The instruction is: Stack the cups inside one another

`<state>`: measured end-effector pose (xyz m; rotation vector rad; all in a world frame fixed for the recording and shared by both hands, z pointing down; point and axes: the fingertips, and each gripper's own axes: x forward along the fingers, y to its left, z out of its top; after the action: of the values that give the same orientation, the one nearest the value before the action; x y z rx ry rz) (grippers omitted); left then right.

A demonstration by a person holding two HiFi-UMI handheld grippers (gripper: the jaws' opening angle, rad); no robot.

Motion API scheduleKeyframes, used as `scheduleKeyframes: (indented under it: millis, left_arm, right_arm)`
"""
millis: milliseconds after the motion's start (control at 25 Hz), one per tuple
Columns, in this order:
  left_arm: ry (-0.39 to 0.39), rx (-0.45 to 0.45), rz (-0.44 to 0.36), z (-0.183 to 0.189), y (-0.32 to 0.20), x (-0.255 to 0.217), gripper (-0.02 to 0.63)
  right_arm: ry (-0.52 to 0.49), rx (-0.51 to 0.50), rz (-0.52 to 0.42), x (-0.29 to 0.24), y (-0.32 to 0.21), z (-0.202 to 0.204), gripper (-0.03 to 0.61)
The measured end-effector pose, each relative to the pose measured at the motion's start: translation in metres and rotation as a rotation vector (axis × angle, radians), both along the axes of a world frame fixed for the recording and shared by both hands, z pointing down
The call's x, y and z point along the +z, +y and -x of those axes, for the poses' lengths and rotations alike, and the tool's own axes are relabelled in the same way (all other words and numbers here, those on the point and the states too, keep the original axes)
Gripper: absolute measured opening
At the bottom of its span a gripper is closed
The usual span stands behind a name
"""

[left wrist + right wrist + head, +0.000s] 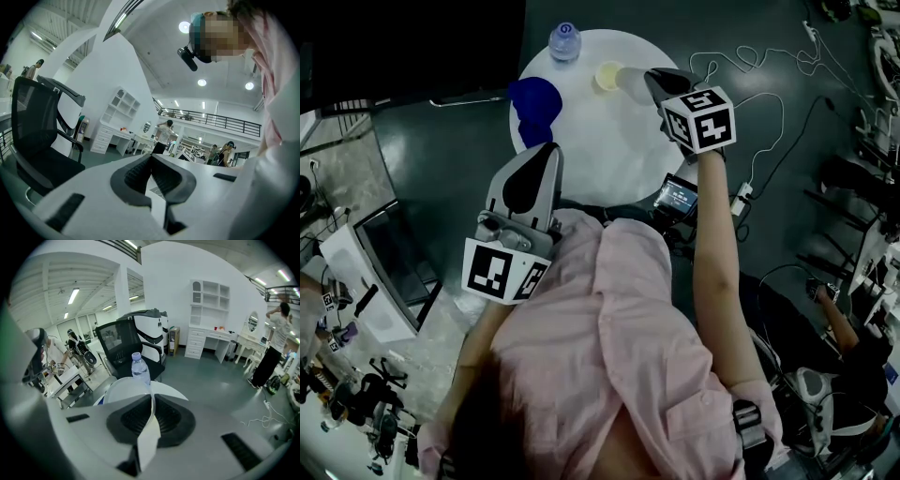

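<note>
On the round white table (600, 141) stands a pale yellow cup (607, 75), with a blue cup (534, 105) at the table's left edge. My right gripper (630, 82) hangs over the table just right of the yellow cup. It is shut on the thin wall of a white cup (149, 437), which runs down between the jaws of the right gripper (152, 399). My left gripper (551, 150) is held near my body at the table's near edge. In its own view the left gripper (151, 157) points level and is shut on nothing.
A water bottle (564, 41) stands at the table's far edge, also seen as the bottle (139, 370) beyond the jaws. A black office chair (126, 341) stands behind the table. Cables (759, 103) lie on the floor to the right, and a small lit screen (678, 197) sits by my right forearm.
</note>
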<state>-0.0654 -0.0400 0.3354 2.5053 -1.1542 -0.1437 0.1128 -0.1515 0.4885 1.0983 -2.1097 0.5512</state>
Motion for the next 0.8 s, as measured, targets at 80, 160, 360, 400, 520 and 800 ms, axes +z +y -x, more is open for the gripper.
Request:
scheduleKeyframes:
  millis: [80,160,360,400,520,800]
  left_arm:
    - [0.001,0.000,0.003,0.000,0.000,0.001,0.017]
    - [0.001,0.001,0.007,0.000,0.000,0.002,0.017]
    - [0.001,0.006,0.016,0.000,-0.002,0.004,0.017]
    - [0.001,0.004,0.019,0.000,-0.003,0.004,0.017]
    - [0.002,-0.002,0.025,0.000,-0.004,0.004,0.018]
    - [-0.008,-0.030,0.038,0.007,-0.005,0.006,0.017]
  right_arm:
    - [0.004,-0.001,0.005,0.004,-0.001,0.000,0.038]
    - [0.006,-0.002,0.010,0.007,-0.002,0.001,0.038]
    - [0.019,-0.018,0.029,0.016,-0.007,0.006,0.038]
    - [0.023,-0.023,0.033,0.018,-0.008,0.007,0.038]
    - [0.033,-0.035,0.044,0.020,-0.011,0.008,0.038]
    - [0.060,-0.058,0.065,0.030,-0.015,0.008,0.038]
